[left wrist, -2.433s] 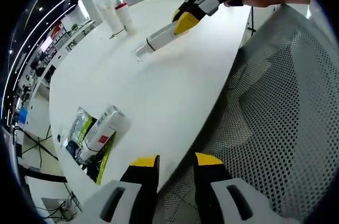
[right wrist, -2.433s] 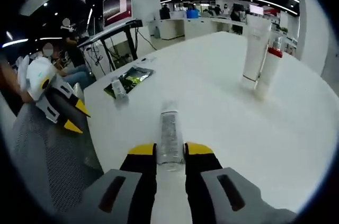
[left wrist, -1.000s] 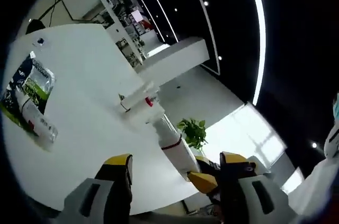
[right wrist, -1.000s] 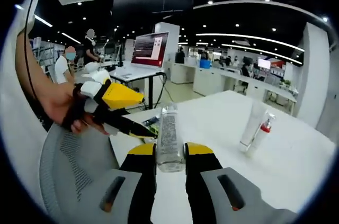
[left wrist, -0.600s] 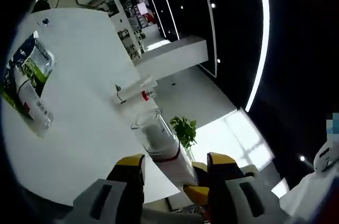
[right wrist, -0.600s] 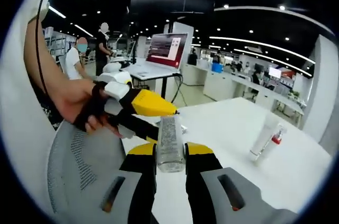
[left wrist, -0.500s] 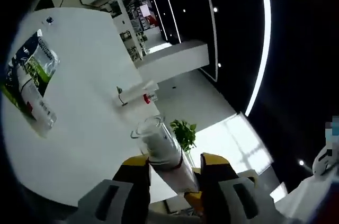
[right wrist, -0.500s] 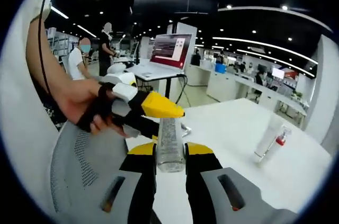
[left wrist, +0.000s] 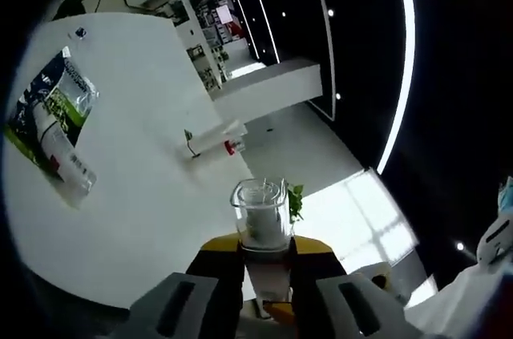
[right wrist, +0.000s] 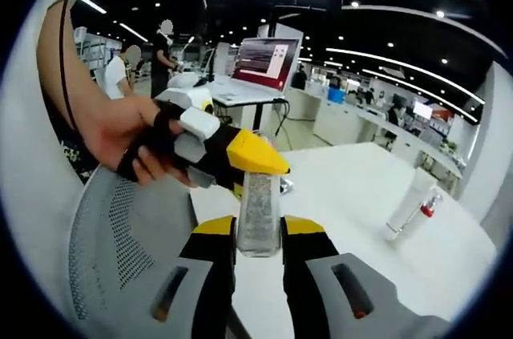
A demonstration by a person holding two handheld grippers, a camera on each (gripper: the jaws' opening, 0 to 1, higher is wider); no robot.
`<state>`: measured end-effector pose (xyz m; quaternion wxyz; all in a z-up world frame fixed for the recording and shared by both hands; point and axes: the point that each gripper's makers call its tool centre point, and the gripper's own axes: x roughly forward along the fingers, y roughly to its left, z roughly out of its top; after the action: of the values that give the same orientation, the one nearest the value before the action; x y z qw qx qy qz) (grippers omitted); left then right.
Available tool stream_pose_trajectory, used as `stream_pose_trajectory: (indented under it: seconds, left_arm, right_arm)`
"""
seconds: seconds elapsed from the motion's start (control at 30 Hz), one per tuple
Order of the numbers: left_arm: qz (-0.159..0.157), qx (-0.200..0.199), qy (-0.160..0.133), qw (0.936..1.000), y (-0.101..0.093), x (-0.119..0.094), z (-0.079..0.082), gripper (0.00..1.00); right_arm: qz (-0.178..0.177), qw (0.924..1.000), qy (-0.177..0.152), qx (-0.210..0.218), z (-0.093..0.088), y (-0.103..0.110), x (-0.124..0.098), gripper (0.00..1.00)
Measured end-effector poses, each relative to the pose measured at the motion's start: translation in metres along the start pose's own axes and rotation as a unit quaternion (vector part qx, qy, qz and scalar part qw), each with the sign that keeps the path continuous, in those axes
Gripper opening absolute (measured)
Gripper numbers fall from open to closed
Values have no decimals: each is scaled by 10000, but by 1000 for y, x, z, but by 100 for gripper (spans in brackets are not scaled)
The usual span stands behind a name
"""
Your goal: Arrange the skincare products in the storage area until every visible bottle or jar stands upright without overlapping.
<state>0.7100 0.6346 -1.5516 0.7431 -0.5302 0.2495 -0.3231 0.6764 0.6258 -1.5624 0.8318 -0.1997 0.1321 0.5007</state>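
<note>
Since half a second ago the left gripper (left wrist: 264, 249) has closed its yellow-tipped jaws onto the clear bottle (left wrist: 261, 215), which now sits squarely between them instead of leaning off to one side. The right gripper (right wrist: 257, 235) clamps the same bottle (right wrist: 258, 212) from its other end, so the bottle hangs in the air between the two tools, off the desk. In the right gripper view the left gripper (right wrist: 240, 161) crosses behind the bottle, held by a person's hand (right wrist: 128, 139). The bottle is a slim, transparent cylinder with fine print down its side; in the left gripper view its round clear end faces the camera, with a whitish inner part and a dark red band lower down. Beyond it lies the white desk (left wrist: 136, 171). Near the desk's far edge two white tubes (left wrist: 215, 139) stand side by side, one with a red collar (right wrist: 428, 208). Near the opposite edge another bottle (left wrist: 60, 155) with a red mark lies on its side, overlapping a green and white sachet (left wrist: 50, 102).
</note>
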Motion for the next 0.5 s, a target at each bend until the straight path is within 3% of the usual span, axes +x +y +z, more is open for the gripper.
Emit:
stream_pose_trajectory:
  seconds: [0.13, 0.37, 0.5]
  left_arm:
    - [111, 145, 126, 9998, 3, 3, -5, 21]
    - [215, 168, 206, 9994, 8, 4, -9, 21]
    - [172, 198, 225, 9994, 5, 4, -9, 21]
  right_arm:
    - [10, 9996, 284, -57, -7, 1, 5, 20]
    - [91, 9988, 360, 306, -18, -3, 5, 19]
    - [448, 9864, 80, 1579, -18, 1, 3, 18]
